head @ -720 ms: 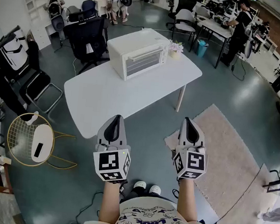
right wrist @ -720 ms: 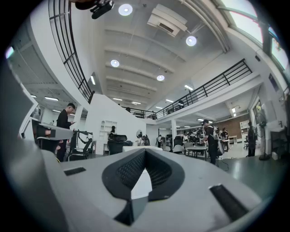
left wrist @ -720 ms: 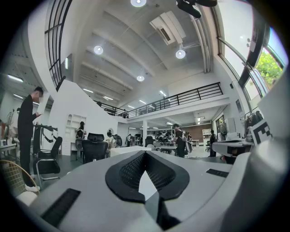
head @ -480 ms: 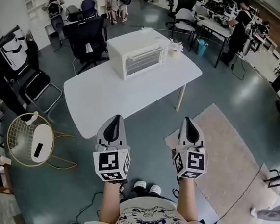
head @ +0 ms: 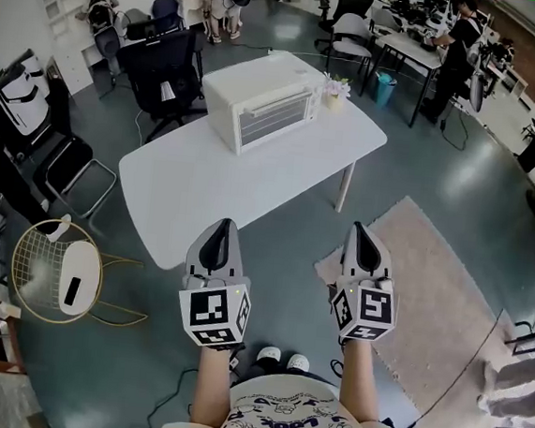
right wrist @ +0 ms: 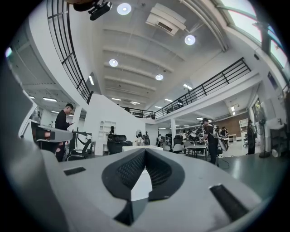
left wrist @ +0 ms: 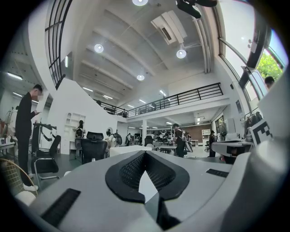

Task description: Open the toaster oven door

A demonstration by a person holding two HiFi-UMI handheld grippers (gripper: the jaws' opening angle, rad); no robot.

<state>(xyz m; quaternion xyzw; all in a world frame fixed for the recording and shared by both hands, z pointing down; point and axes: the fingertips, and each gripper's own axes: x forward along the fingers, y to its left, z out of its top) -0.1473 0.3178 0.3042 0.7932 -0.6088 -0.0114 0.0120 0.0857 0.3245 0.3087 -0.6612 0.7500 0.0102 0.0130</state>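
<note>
A wide stretch of grey floor (head: 274, 247) lies open between the person and the white table (head: 204, 193), with a pale rug (head: 439, 291) off to the right and a black office chair (head: 168, 72) against the table's far left edge. The toaster oven (head: 260, 99) stands at the table's far edge, its door closed and facing a broad bare tabletop, with a small flower pot (head: 335, 94) just beside its right end. The left gripper (head: 223, 225) and right gripper (head: 360, 230) hang side by side over the floor, well short of the table's near edge, each with its jaws pressed together and nothing between them.
</note>
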